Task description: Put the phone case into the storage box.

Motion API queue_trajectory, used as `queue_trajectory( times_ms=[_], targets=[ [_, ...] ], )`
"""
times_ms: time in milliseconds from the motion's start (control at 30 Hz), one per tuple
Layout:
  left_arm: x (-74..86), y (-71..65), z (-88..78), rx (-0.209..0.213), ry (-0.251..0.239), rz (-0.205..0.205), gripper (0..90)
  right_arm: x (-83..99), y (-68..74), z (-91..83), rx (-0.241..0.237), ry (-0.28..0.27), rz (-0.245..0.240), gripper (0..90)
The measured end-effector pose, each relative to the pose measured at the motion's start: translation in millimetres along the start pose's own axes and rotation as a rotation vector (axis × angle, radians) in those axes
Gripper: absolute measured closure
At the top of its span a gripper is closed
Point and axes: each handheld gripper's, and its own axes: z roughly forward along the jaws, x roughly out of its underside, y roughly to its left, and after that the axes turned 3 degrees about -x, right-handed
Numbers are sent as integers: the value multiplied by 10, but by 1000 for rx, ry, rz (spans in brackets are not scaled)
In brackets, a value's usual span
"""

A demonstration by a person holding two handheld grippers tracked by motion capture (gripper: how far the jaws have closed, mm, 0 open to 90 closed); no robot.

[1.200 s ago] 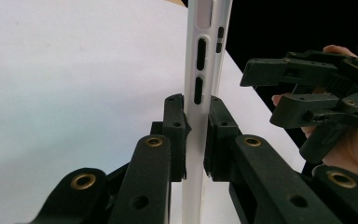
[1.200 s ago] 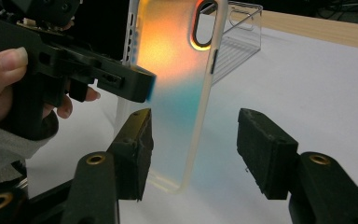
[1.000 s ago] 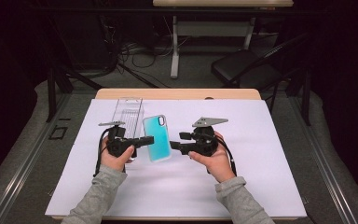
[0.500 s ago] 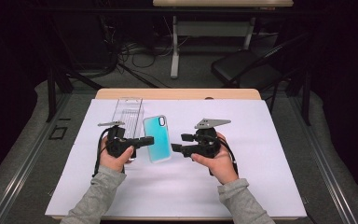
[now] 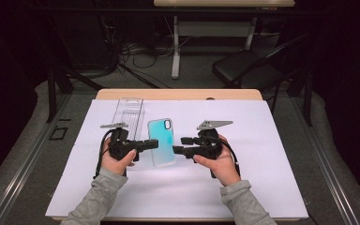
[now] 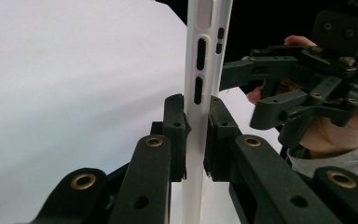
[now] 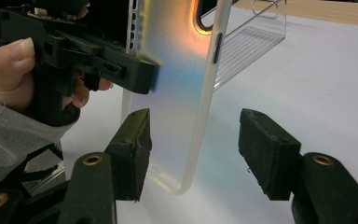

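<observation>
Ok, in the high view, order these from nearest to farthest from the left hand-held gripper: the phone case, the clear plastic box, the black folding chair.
1. Translucent blue phone case: clamped in the left hand-held gripper, at its right.
2. Clear plastic box: just behind it on the white table cover.
3. Black folding chair: on the floor beyond the table, far right.
</observation>
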Motion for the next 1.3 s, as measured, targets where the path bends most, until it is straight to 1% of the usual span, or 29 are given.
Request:
queue_trajectory(
  times_ms=[33, 100, 167, 233, 500, 567, 600, 800, 1033, 1167, 1300],
  targets=[
    [3, -15, 8, 3, -1, -2, 814, 4, -5, 5, -4, -4, 3, 447],
    [7, -32, 22, 15, 8, 6, 813, 10, -12, 11, -16, -2, 11, 459],
    [14, -51, 37, 18, 12, 6, 813, 14, -17, 19, -21, -2, 15, 476],
    [20, -63, 51, 19, 15, 8, 813, 18, -16, 19, -27, 7, 23, 491],
    [41, -101, 98, 26, 32, 18, 813, 33, -19, 38, -40, 24, 30, 564],
    [42, -102, 100, 29, 35, 23, 814, 41, -25, 49, -45, 21, 31, 580],
    [43, -103, 101, 30, 33, 25, 813, 44, -26, 50, -46, 27, 38, 591],
    [46, -111, 104, 29, 36, 22, 813, 57, -48, 61, -55, 25, 53, 633],
    [52, -112, 117, 30, 39, 25, 814, 61, -60, 56, -56, 25, 67, 660],
    [55, -117, 123, 28, 39, 18, 814, 62, -65, 54, -57, 30, 72, 670],
    [57, -116, 126, 29, 41, 19, 814, 68, -74, 60, -63, 20, 80, 683]
  ],
)
